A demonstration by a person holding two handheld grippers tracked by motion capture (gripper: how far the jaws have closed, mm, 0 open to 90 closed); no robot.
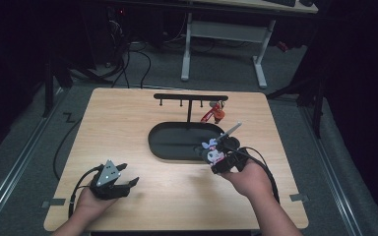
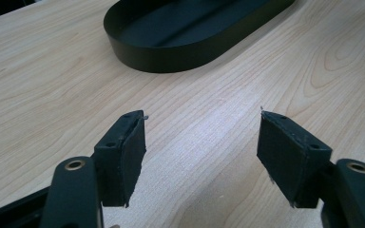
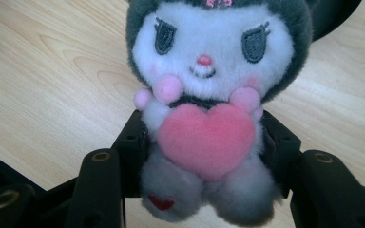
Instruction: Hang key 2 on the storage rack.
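Pale wood table [image 1: 142,201] under you: your right gripper [image 3: 204,142] clamps the plush toy [image 3: 209,104] at its body, just before the black tray [image 1: 177,145]. Lift it high over the tray's rim; beyond stands the hook rack [image 1: 190,97] with a red keychain [image 1: 213,113] hanging. Your left gripper [image 2: 202,152] rests gaping, empty, well aside.

In my right tongs' [image 3: 204,152] view the plush toy [image 3: 209,95] loses the top of its head past the upper edge, and its sides are hidden where my pads press in. From above, the small red thing [image 1: 213,113] hanging on the rack [image 1: 190,97] is too small to make out. In my left tongs' view the black tray [image 2: 171,52] runs off the top edge
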